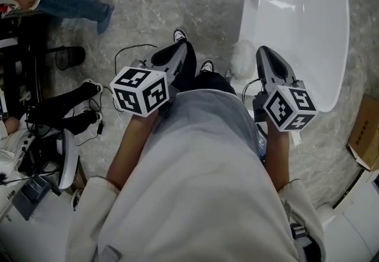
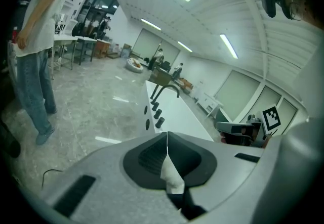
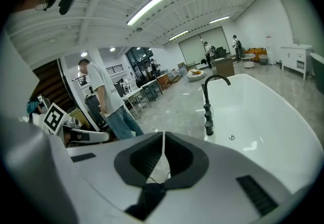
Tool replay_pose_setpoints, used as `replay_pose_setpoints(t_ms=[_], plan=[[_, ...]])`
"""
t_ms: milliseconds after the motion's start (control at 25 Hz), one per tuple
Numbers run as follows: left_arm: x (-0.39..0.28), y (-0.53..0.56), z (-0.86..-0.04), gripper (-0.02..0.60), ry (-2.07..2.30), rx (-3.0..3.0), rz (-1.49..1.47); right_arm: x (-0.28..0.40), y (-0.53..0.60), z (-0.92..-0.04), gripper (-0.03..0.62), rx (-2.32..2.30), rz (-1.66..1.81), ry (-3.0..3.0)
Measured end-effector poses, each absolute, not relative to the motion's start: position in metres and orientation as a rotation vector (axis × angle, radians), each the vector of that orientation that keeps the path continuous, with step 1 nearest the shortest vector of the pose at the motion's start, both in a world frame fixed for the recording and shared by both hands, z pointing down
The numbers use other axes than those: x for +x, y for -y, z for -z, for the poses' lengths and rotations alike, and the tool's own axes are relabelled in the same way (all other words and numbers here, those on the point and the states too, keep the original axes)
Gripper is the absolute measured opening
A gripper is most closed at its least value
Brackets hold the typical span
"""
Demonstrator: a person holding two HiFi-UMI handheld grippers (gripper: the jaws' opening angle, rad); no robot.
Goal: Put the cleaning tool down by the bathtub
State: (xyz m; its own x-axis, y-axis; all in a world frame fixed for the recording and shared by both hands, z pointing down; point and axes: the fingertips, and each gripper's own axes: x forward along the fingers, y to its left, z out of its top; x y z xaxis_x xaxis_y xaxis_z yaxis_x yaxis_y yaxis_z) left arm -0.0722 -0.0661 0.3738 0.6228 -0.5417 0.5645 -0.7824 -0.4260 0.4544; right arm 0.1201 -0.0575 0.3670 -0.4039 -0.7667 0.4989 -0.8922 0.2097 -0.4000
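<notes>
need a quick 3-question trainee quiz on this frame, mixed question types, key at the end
1. True or false: the right gripper is holding the fluffy white cleaning tool.
2. Where does the black faucet stand? A) on the rim of the bathtub B) on the floor C) on a desk
3. Fill in: the left gripper has its jaws ____.

Key
1. False: its jaws are together on nothing, and the cleaning tool lies on the floor beside the bathtub.
2. A
3. together
</notes>
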Motion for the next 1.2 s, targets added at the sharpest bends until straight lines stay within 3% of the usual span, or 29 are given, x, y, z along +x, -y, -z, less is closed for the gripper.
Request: replay_pose_setpoints(t_ms=[1200], plan=[[-0.067, 0.064, -0.363, 0.009, 1.017, 2.15, -0.395, 0.115, 0.047, -0.357, 0.012, 1.412, -0.957, 2.352]])
